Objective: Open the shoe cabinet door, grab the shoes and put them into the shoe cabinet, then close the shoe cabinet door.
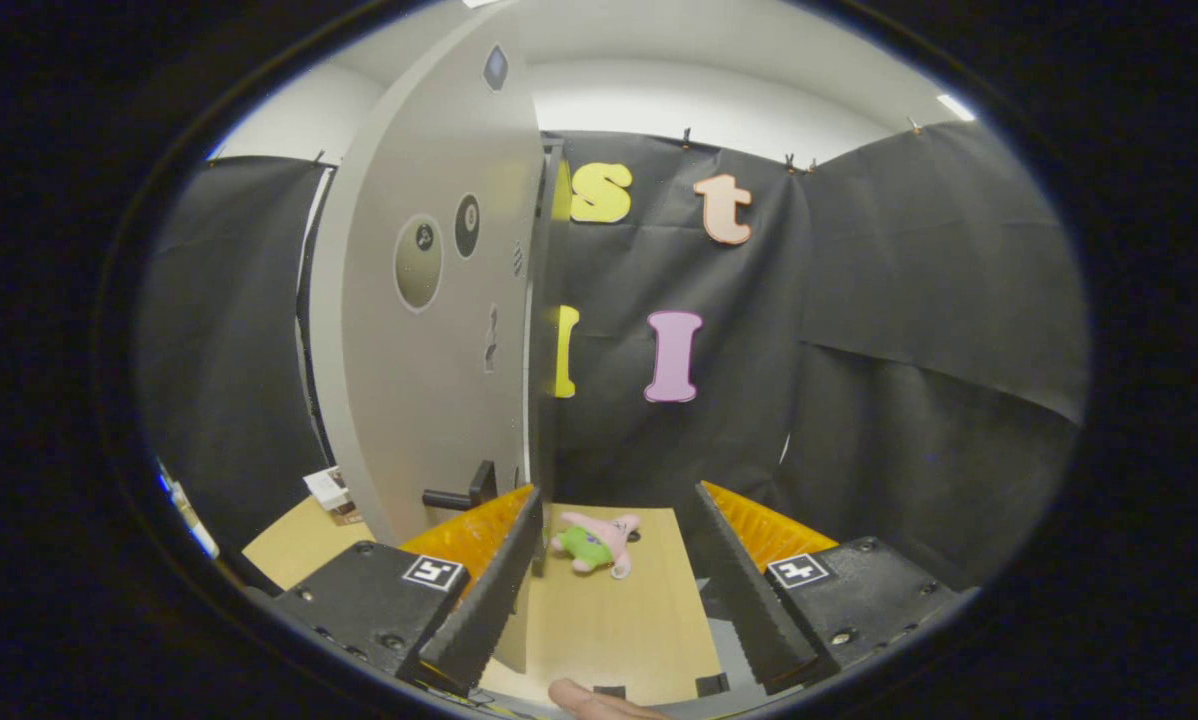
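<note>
The cabinet door [429,300] stands upright and edge-on just ahead of the gripper [614,560], its free edge rising from beside the left finger. The fingers [489,590] are apart and clamp nothing; the door edge lies just inside the left finger, and whether they touch cannot be told. A dark lever handle [464,492] projects from the door face, low down and to the left of the door edge. A small box [331,490] rests on the bench [619,630] further left of the door.

The item in the shoe role (a pink and green plush toy [596,543]) lies on the bench to the right of the door edge, just beyond the fingertips.

Hazards, as judged:
- Advancing towards the toy may drive the left finger into the door edge and swing the door.
- A wide, off-centre approach may push the soft toy along the bench instead of gripping it.
</note>
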A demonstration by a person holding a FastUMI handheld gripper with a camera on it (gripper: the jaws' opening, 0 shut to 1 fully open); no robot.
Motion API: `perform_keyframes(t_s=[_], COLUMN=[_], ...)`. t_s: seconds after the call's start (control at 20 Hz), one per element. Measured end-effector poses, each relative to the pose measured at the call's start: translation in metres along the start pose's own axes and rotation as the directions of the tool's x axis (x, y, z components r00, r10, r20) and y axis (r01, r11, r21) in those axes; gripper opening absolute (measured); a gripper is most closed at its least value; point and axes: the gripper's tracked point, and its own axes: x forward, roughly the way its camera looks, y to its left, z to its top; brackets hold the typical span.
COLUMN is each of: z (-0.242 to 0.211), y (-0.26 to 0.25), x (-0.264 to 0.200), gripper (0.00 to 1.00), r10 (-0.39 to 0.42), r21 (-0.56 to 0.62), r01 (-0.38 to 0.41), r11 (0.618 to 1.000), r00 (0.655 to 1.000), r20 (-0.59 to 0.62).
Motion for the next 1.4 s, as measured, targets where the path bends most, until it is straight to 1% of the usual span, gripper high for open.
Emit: perform_keyframes(t_s=[0.1,0.15,0.25,0.5,0.85,0.95,1.15,1.4], z=[0.0,0.001,-0.001,-0.003,0.005,0.003,0.009,0.021], y=[0.004,0.006,0.015,0.051,0.126,0.15,0.19,0.256], x=[-0.001,-0.002,-0.006,-0.01,-0.007,-0.004,0.016,0.041], gripper=[0.94,0.91,0.91,0.9,0.9,0.9,0.91,0.91], r10=[-0.008,-0.017,-0.017,0.053,0.125,0.141,0.142,0.204], r21=[-0.018,-0.018,0.011,0.08,0.055,0.065,0.054,0.045], r01=[0.008,0.017,0.017,-0.05,-0.122,-0.138,-0.139,-0.2], r11=[1.0,1.0,1.0,0.996,0.991,0.988,0.989,0.979], r00=[1.0,1.0,1.0,0.998,0.991,0.988,0.987,0.976], r20=[-0.003,-0.005,-0.015,-0.034,-0.043,-0.058,-0.074,-0.081])
